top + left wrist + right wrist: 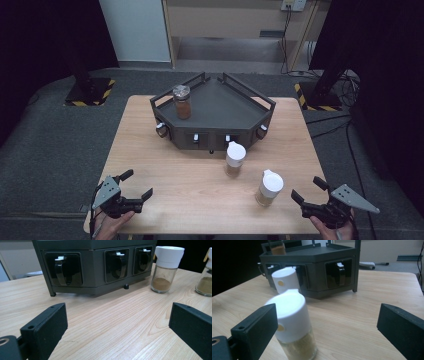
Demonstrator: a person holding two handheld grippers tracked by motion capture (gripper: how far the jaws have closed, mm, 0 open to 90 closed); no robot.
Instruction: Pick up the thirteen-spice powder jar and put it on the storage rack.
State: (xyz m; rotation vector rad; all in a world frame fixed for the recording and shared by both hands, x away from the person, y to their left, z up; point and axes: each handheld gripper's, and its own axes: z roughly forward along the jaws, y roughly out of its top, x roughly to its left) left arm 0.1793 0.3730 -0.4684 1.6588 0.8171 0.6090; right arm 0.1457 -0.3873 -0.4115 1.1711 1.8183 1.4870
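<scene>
- The left gripper sits at the near left corner of the bench, held in a hand, with its jaws spread wide and nothing between them.
- In the left gripper view those jaws frame bare wood, and the dark rack stands ahead with the two white-capped jars off to the right.
- The right gripper sits at the near right corner, jaws also spread wide and holding nothing.
- The near jar, glass with a white cap and brown powder in the bottom, stands upright on the bench just beside the right gripper, on its left.
- In the right gripper view the near jar stands close in front of the left-hand jaw, partly behind it; whether they touch I cannot tell.
- The second jar, the same kind, stands upright just in front of the rack, apart from the near one.
- A third jar, with a clear lid and brown contents, stands upright on the rack's top tray near its left rail.
- Small white-tipped clips line the front faces of the rack.
</scene>
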